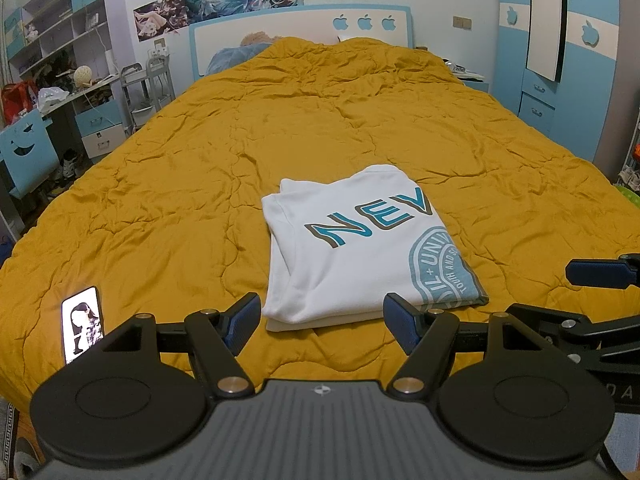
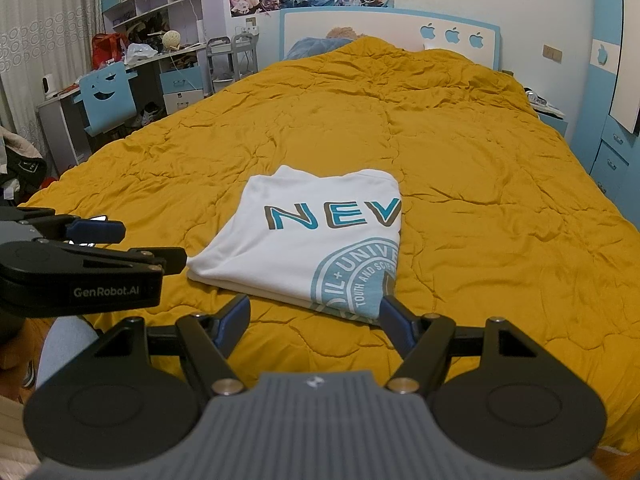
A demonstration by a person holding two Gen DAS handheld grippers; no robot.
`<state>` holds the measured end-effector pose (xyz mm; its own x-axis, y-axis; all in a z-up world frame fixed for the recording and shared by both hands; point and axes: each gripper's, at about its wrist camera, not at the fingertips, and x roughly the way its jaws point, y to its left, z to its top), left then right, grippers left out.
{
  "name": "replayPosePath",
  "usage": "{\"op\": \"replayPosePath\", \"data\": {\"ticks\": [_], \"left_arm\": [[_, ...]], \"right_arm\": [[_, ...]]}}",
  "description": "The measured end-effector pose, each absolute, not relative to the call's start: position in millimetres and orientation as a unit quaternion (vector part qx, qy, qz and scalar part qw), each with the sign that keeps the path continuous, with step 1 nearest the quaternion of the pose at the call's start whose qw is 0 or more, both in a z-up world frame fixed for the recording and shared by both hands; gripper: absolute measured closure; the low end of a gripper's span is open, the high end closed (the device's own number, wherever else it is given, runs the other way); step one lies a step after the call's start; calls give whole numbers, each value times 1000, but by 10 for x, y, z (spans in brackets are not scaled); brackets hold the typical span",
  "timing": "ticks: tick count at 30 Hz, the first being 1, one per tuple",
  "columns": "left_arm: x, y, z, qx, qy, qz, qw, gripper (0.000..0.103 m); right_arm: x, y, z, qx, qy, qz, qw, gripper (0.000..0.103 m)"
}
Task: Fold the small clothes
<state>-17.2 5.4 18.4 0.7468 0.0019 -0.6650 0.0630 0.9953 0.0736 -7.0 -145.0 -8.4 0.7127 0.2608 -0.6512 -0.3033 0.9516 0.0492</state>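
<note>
Your white shirt point(image 1: 352, 248) carries teal letters edged in brown, with a pale teal round seal at its 5 o'clock corner. The quilt point(image 1: 360, 112) under it is plain mustard yellow. At 12 o'clock the headboard point(image 1: 280, 28) is white with a sky-blue rim and blue apple shapes. Your jaws wear dark blue pads on black arms.

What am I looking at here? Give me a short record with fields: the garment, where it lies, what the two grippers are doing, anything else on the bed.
garment: white T-shirt, folded into a rectangle, teal print facing up
surface: mustard quilt covering the bed
left gripper: open, empty, just short of the shirt's near edge
right gripper: open, empty, near the shirt's near corner
other item: phone, screen lit, on the quilt left of the shirt
</note>
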Motion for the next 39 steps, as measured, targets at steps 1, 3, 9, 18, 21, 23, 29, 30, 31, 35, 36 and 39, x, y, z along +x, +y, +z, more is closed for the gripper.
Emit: {"op": "replayPosePath", "data": {"ticks": [1,3,9,18,21,23,29,30,31,35,36,39], "left_arm": [[-172,54,183,46,355,-16,934,21],[-176,53,183,46,355,-16,934,21],[-175,57,197,46,353,-16,934,21],[-175,54,215,46,352,-16,935,21],[-176,52,215,46,352,-15,935,21],[-175,52,215,46,352,-16,935,21],[-176,54,213,46,352,-16,935,21],[-176,54,211,46,352,-16,935,21],[-176,53,210,46,352,-16,935,21],[-178,49,226,46,352,-16,935,21],[-180,47,225,46,352,-15,935,21],[-180,45,224,46,352,-15,935,21]], "right_arm": [[-69,-1452,-83,-31,347,153,925,36],[-70,-1452,-84,-31,346,153,925,36],[-65,-1474,-59,-30,344,152,926,36],[-65,-1481,-52,-31,343,151,926,36],[-61,-1494,-36,-30,343,151,927,36],[-61,-1495,-37,-31,342,151,927,36],[-62,-1494,-35,-31,342,151,927,36],[-56,-1498,-33,-30,342,151,927,36],[-62,-1494,-36,-30,342,151,927,36],[-60,-1495,-35,-30,342,151,927,36],[-56,-1498,-35,-30,342,151,927,36],[-57,-1496,-36,-30,342,151,927,36]]}}
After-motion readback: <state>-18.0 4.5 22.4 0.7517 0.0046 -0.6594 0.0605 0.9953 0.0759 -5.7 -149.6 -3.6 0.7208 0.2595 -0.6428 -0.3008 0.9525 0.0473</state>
